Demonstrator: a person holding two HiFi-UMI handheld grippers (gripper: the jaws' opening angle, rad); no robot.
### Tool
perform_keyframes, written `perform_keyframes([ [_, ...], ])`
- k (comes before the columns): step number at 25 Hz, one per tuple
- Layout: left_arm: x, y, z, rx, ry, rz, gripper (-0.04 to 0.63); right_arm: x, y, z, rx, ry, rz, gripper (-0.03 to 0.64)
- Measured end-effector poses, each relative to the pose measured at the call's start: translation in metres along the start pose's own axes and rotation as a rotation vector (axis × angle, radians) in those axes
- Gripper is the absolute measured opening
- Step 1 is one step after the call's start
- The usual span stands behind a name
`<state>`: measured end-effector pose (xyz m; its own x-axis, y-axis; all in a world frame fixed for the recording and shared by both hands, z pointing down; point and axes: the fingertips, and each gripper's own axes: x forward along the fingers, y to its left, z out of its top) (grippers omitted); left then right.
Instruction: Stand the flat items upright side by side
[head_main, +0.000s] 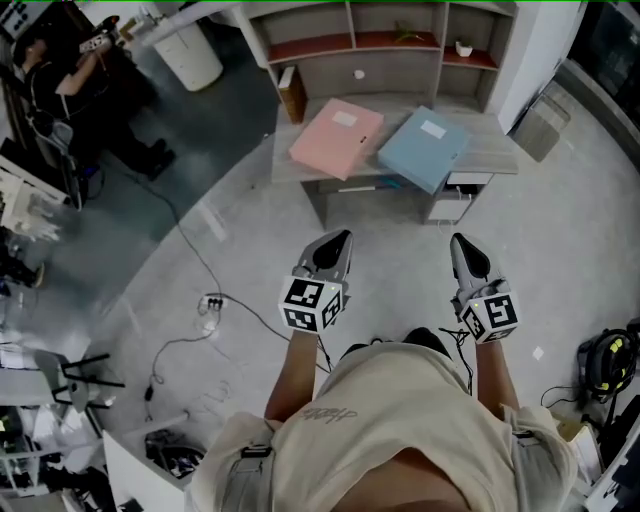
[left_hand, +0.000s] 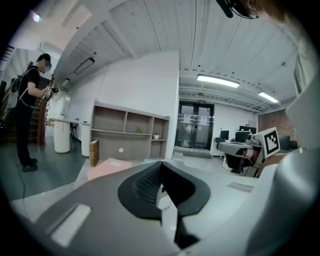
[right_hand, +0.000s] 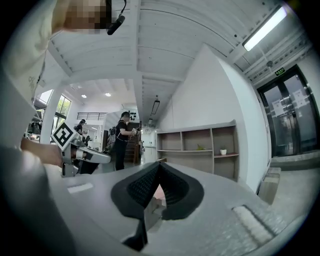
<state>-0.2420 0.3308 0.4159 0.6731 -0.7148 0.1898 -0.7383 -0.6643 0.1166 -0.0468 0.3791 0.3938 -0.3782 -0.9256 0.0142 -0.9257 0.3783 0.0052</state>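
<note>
A pink flat box file (head_main: 336, 138) and a blue one (head_main: 424, 147) lie flat side by side on a grey desk (head_main: 500, 153) ahead of me. The pink file (left_hand: 107, 168) shows again low in the left gripper view, beyond the jaws. My left gripper (head_main: 337, 240) and right gripper (head_main: 461, 243) hang over the floor, well short of the desk, both shut and empty. In both gripper views the black pads (left_hand: 150, 182) (right_hand: 150, 186) meet with nothing between them.
A brown book (head_main: 292, 93) stands upright at the desk's left end, before a shelf unit (head_main: 380, 45). A power strip with cables (head_main: 210, 302) lies on the floor to my left. Another person (head_main: 70, 80) stands at the far left. A white bin (head_main: 190, 50) stands near the shelves.
</note>
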Motion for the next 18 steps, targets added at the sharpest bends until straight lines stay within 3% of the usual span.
perform_keyframes([
  [4,0.0,-0.001,-0.005,-0.073,-0.03,-0.053,0.034,0.004,0.001,-0.013,0.01,0.032,0.002,0.018],
  [6,0.002,-0.002,-0.005,-0.134,-0.056,-0.103,0.099,0.007,-0.001,-0.024,0.022,0.07,0.0,0.147],
  [8,0.003,-0.002,-0.006,-0.155,-0.073,-0.121,0.192,0.006,-0.005,-0.032,0.043,0.092,-0.016,0.209],
  [14,0.016,-0.008,-0.003,-0.093,-0.037,-0.149,0.209,-0.006,-0.012,-0.036,0.072,0.103,-0.057,0.232],
  [18,0.031,-0.021,-0.01,-0.106,-0.009,-0.188,0.209,-0.014,-0.024,-0.045,0.087,0.124,-0.086,0.232],
])
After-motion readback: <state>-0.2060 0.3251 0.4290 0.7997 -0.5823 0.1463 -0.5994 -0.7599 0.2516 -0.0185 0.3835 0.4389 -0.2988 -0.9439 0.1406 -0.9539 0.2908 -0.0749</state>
